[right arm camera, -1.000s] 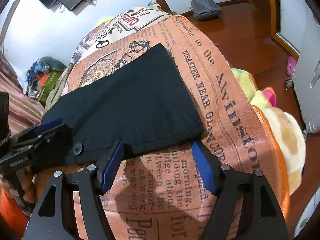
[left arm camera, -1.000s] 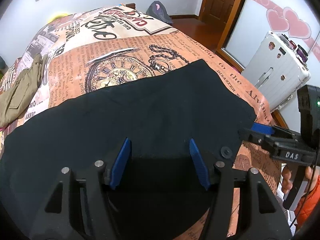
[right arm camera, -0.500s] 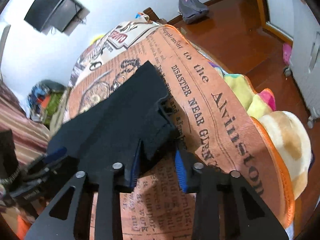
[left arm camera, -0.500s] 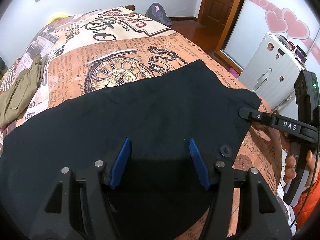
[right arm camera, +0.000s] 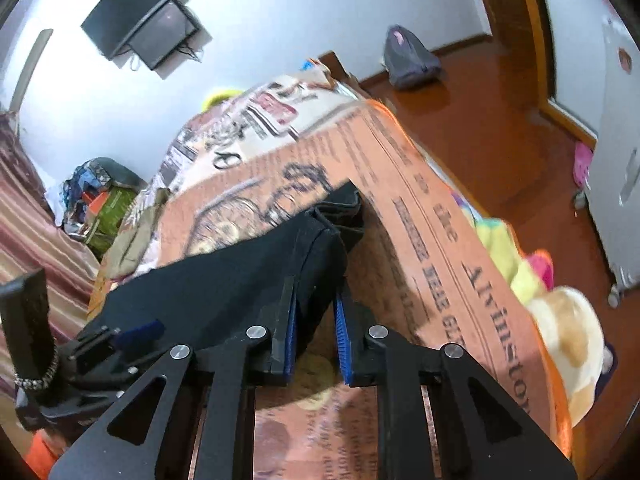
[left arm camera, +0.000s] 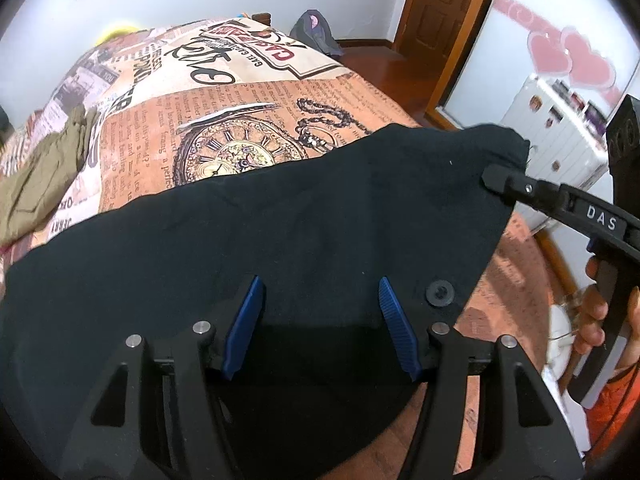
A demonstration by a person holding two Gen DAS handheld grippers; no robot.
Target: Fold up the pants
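On the bed, over a newspaper-print bedspread [left arm camera: 248,92], lie the black pants [left arm camera: 280,220], spread wide across the near half of the cover, with a round black button [left arm camera: 440,293] showing near their right edge. Their far right corner is raised off the cover, pinched in the right gripper [right arm camera: 316,320], whose jaws have just been closing and now press on a bunched fold of the black cloth (the blue pads sit tight against it on both sides). From the left wrist view, the same tool reaches in from the right edge, its tip at that corner, and a hand [left arm camera: 600,312] in an orange sleeve holds its handle.

The left gripper [left arm camera: 320,324] hangs over the near part of the pants with its blue fingers [left arm camera: 244,324] set apart; the cloth lies flat under them, and no fold is caught between them.

Farther out, an olive garment [left arm camera: 44,176] lies at the left edge of the bedspread, well apart from the pants. A white suitcase [left arm camera: 560,136] stands to the right of the bed, a dark bag [left arm camera: 316,32] sits on the wooden floor by the far wall, and a screen [right arm camera: 144,28] hangs on that wall (seen sharply tilted). Soft toys [right arm camera: 560,320] in yellow, pink and cream lie beside the bed's right edge.
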